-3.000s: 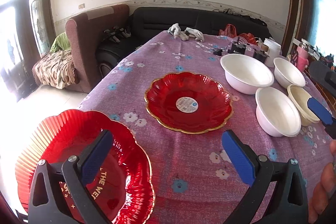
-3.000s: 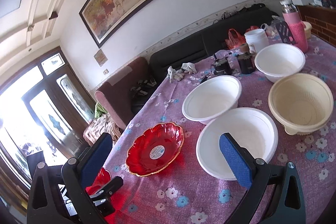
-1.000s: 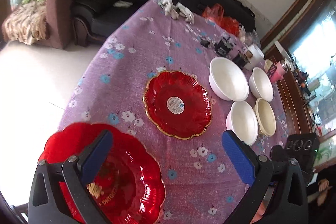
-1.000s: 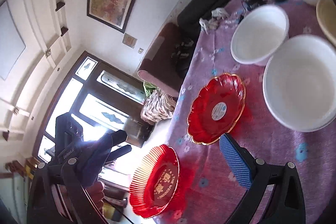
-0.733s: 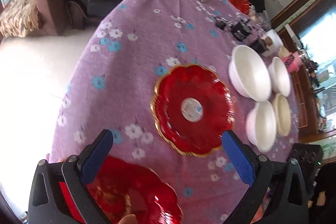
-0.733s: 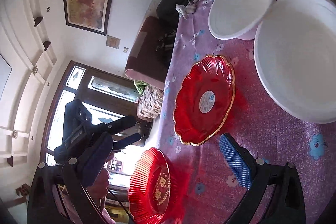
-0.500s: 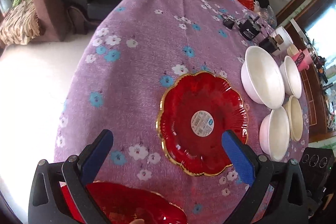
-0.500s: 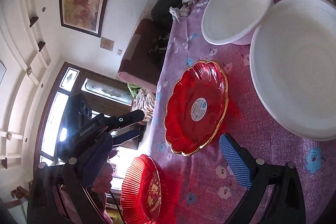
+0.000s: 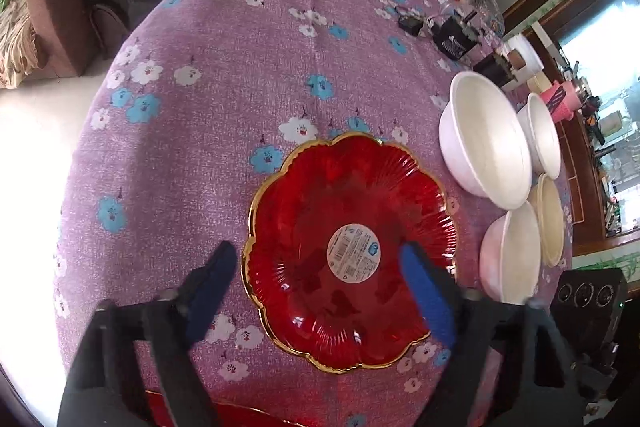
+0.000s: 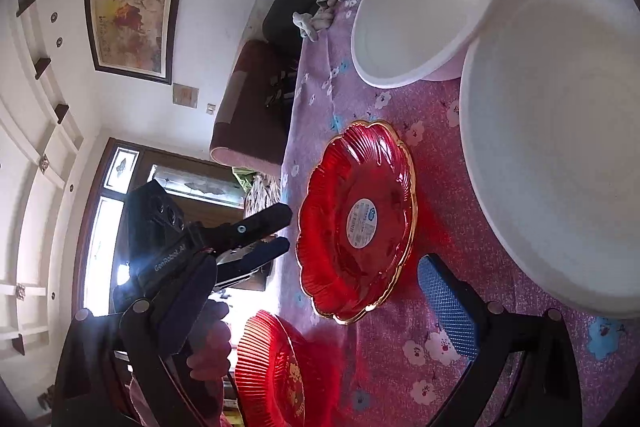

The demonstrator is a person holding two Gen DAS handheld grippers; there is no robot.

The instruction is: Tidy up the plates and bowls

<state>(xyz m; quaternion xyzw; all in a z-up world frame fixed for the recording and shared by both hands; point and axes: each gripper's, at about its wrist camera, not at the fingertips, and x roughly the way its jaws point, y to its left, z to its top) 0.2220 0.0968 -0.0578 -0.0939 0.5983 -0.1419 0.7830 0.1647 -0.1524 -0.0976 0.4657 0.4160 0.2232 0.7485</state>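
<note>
Left gripper (image 9: pixel 316 291) has swung off the ribbed plate (image 10: pixel 276 367) at the table's near edge and now hovers over the gold-rimmed plate (image 9: pixel 352 247), jaws spread wide, empty. That plate lies mid-cloth, bowls (image 9: pixel 484 147) just to its right. Right gripper (image 10: pixel 316 307) also agape, empty, near the plate's right rim. Plate looks thin, stiff, glossy, probably slippery and brittle; pinch the scalloped rim.
</note>
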